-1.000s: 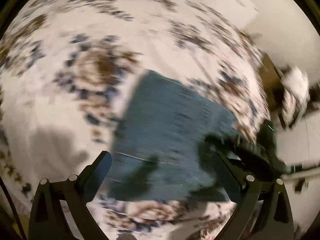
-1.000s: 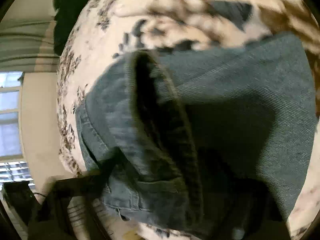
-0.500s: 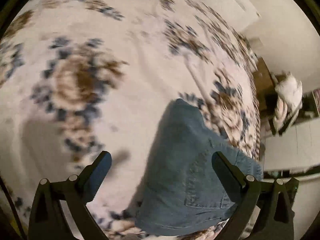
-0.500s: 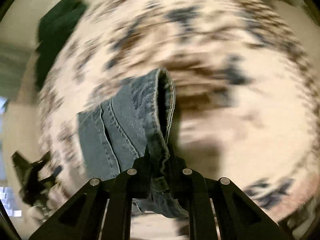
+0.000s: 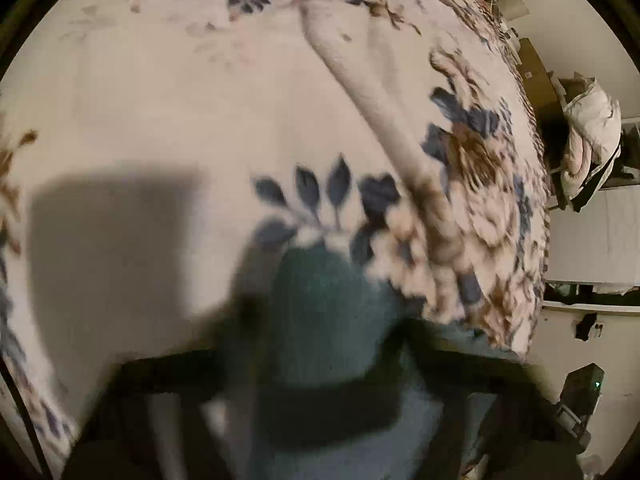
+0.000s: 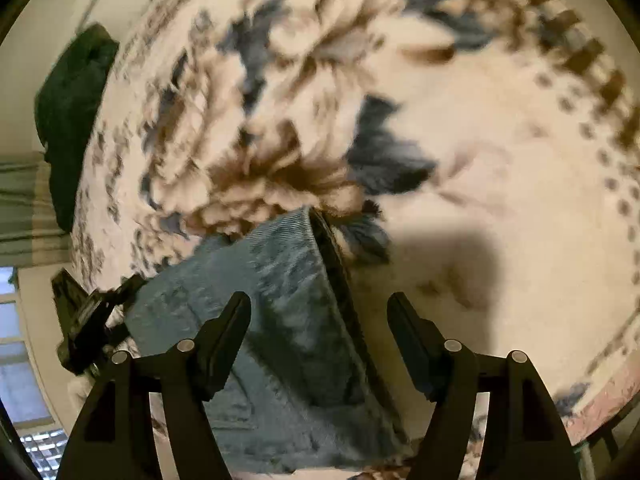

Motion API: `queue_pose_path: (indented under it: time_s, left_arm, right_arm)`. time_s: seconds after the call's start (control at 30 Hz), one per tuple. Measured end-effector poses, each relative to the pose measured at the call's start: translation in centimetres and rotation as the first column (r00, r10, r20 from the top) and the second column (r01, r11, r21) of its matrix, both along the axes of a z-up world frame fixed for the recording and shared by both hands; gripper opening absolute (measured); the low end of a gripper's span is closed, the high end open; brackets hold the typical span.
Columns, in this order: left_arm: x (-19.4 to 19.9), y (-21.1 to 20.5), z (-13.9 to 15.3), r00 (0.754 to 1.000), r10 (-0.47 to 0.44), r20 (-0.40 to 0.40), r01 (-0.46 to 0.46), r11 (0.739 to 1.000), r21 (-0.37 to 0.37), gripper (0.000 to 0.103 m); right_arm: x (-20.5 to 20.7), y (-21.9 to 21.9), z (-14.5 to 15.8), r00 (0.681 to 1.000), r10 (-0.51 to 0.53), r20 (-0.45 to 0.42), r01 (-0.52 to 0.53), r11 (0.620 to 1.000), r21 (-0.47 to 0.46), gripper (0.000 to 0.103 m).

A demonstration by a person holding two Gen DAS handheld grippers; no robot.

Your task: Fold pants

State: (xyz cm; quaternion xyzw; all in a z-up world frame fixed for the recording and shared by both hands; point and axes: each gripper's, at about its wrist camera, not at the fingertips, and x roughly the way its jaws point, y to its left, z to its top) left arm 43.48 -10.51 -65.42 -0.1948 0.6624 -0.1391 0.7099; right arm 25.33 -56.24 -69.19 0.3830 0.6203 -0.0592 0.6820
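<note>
Folded blue denim pants point(image 6: 288, 320) lie on a cream floral blanket point(image 6: 460, 120). In the right wrist view my right gripper point(image 6: 319, 312) is open, its fingers point(image 6: 228, 328) spread wide over the pants' folded edge, holding nothing. In the left wrist view the pants point(image 5: 332, 304) fill the bottom centre, dark and blurred. My left gripper point(image 5: 320, 392) is a dark smear low against the denim; its jaws cannot be made out. The left gripper also shows at the left edge of the right wrist view point(image 6: 88, 320).
The blanket point(image 5: 200, 100) has a raised fold running diagonally point(image 5: 360, 80). A dark green garment point(image 6: 68, 112) lies at the bed's far left edge. A chair with white bedding point(image 5: 588, 136) and white furniture point(image 5: 592, 236) stand beyond the bed's right edge.
My right gripper has opened and let go of the pants' edge. My left gripper has dropped low onto the denim and the view is now blurred.
</note>
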Motion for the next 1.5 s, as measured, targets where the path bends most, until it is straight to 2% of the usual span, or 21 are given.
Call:
queue_pose_path:
  time_s: [0.1, 0.13, 0.17, 0.27, 0.37, 0.43, 0.5, 0.57, 0.6, 0.63, 0.67, 0.7, 0.8, 0.87, 0.9, 0.93, 1.0, 1.07, 1.13, 1.33, 1.5]
  left_arm:
    - [0.4, 1.4, -0.7, 0.999, 0.042, -0.013, -0.042, 0.998, -0.046, 0.024]
    - [0.3, 2.3, -0.9, 0.997, 0.069, -0.028, -0.071, 0.994, -0.079, 0.022]
    - [0.3, 3.1, -1.3, 0.993, 0.104, -0.05, -0.109, 0.987, -0.121, 0.02]
    - [0.0, 5.5, -3.0, 0.971, 0.206, -0.125, -0.229, 0.95, -0.213, 0.018]
    - [-0.3, 7.0, -4.6, 0.943, 0.273, -0.192, -0.32, 0.901, -0.292, 0.018]
    - [-0.4, 7.3, -4.9, 0.935, 0.283, -0.215, -0.341, 0.883, -0.322, 0.021]
    - [-0.4, 6.9, -3.7, 0.948, 0.251, -0.193, -0.302, 0.902, -0.308, 0.023]
    - [-0.7, 6.1, -1.8, 0.967, 0.196, -0.162, -0.234, 0.935, -0.265, 0.042]
    - [-1.0, 5.7, -0.4, 0.977, 0.163, -0.135, -0.192, 0.953, -0.236, 0.05]
    - [-1.5, 5.3, 0.7, 0.985, 0.136, -0.108, -0.156, 0.966, -0.205, 0.07]
    - [-2.1, 5.0, 1.8, 0.991, 0.11, -0.08, -0.123, 0.977, -0.173, 0.084]
    - [-2.9, 4.7, 2.8, 0.995, 0.091, -0.052, -0.097, 0.984, -0.148, 0.087]
    - [-5.5, 4.5, 4.4, 0.999, 0.046, 0.023, -0.043, 0.994, -0.1, 0.089]
    - [-7.2, 4.2, 4.5, 0.998, 0.041, 0.055, -0.035, 0.994, -0.104, 0.103]
    - [-7.9, 3.8, 3.8, 0.999, 0.02, 0.036, -0.016, 0.992, -0.121, 0.103]
    - [-8.2, 3.4, 2.9, 1.0, 0.01, 0.003, -0.01, 0.993, -0.122, 0.103]
    - [-9.0, 2.2, 0.6, 0.999, -0.02, -0.04, 0.017, 0.998, -0.064, 0.103]
    - [-9.3, 2.2, -1.2, 0.998, -0.044, -0.033, 0.043, 0.998, -0.034, 0.103]
    - [-8.7, 2.4, -1.5, 0.997, -0.063, -0.041, 0.061, 0.997, -0.054, 0.103]
    - [-9.5, 2.7, 1.7, 0.999, -0.049, -0.019, 0.046, 0.99, -0.133, 0.103]
    - [-11.4, 3.2, -0.8, 0.994, 0.002, -0.106, -0.021, 0.983, -0.18, 0.103]
  right_arm:
    - [1.3, 0.2, -3.4, 1.0, -0.016, -0.023, 0.018, 0.996, 0.091, 0.07]
    - [2.0, 0.9, -3.8, 1.0, 0.007, 0.016, -0.009, 0.996, 0.091, 0.061]
    - [2.4, 1.3, -3.4, 0.998, 0.045, 0.04, -0.048, 0.997, 0.064, 0.037]
    - [3.5, 3.1, -1.1, 0.982, 0.175, 0.074, -0.171, 0.983, -0.063, 0.023]
    - [3.3, 2.1, 1.4, 0.98, 0.144, 0.137, -0.126, 0.983, -0.132, 0.006]
    - [3.6, 1.5, 0.3, 0.986, 0.13, 0.106, -0.119, 0.988, -0.101, 0.007]
    - [3.7, 1.8, -1.2, 0.987, 0.155, 0.049, -0.153, 0.988, -0.032, 0.01]
    - [3.5, 1.9, -1.5, 0.986, 0.165, 0.021, -0.165, 0.986, -0.004, 0.014]
    - [3.0, 1.6, -1.3, 0.987, 0.157, 0.025, -0.158, 0.987, 0.019, 0.028]
    - [2.4, 1.3, -1.2, 0.99, 0.137, 0.031, -0.139, 0.989, 0.05, 0.043]
    - [1.7, 1.0, -0.9, 0.994, 0.106, 0.036, -0.109, 0.99, 0.085, 0.077]
    - [0.8, 0.7, -0.6, 0.997, 0.072, 0.041, -0.076, 0.991, 0.113, 0.088]
    - [-1.4, 0.7, -1.4, 0.999, 0.044, -0.002, -0.044, 0.986, 0.163, 0.088]
    - [-2.8, 1.6, -3.1, 0.997, 0.055, -0.056, -0.044, 0.983, 0.177, 0.088]
    - [-3.3, 2.3, -4.0, 0.995, 0.066, -0.074, -0.051, 0.98, 0.194, 0.086]
    - [-4.0, 2.9, -4.8, 0.995, 0.068, -0.073, -0.052, 0.978, 0.2, 0.083]
    - [-4.5, 3.3, -4.8, 0.999, 0.046, -0.028, -0.041, 0.984, 0.171, 0.063]
    - [-4.5, 2.6, -5.0, 0.999, 0.007, -0.033, -0.002, 0.991, 0.131, 0.058]
    - [-4.4, 2.4, -5.6, 0.997, -0.035, -0.063, 0.045, 0.986, 0.164, 0.058]
    - [-6.6, 3.8, -2.3, 0.999, -0.05, -0.01, 0.051, 0.974, 0.221, 0.08]
    - [-9.5, 5.6, -4.4, 0.992, -0.123, -0.038, 0.129, 0.928, 0.35, 0.082]
